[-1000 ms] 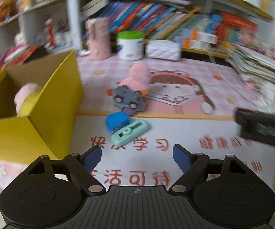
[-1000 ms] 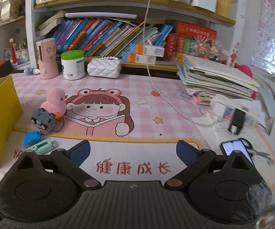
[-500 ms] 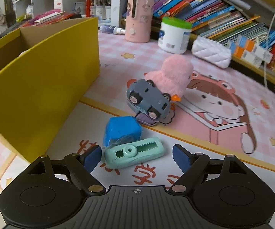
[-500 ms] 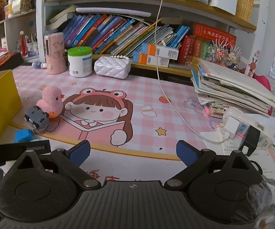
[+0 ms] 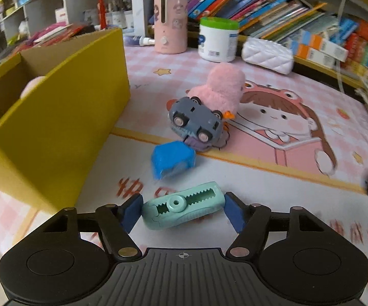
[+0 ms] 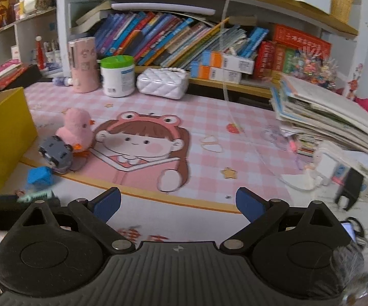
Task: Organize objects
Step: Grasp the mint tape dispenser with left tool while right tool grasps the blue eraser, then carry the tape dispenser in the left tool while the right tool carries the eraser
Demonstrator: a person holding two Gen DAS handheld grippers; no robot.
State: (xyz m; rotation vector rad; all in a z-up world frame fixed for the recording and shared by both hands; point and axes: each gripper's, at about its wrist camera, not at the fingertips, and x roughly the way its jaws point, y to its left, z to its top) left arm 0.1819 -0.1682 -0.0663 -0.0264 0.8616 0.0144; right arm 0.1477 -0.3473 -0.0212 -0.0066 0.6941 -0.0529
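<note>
Closed my left gripper (image 5: 182,210) onto small mint-green rigid plastic tape dispenser (image 5: 181,209), pads at its ends; judged light, slippery. Right gripper (image 6: 178,202) gaped empty.

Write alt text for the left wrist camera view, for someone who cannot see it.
The left gripper, its jaws just closing, brackets a mint green toothed clip lying on a cartoon desk mat. Beyond lie a blue block, an overturned grey toy car against a pink plush duck, and an open yellow box at left.
</note>
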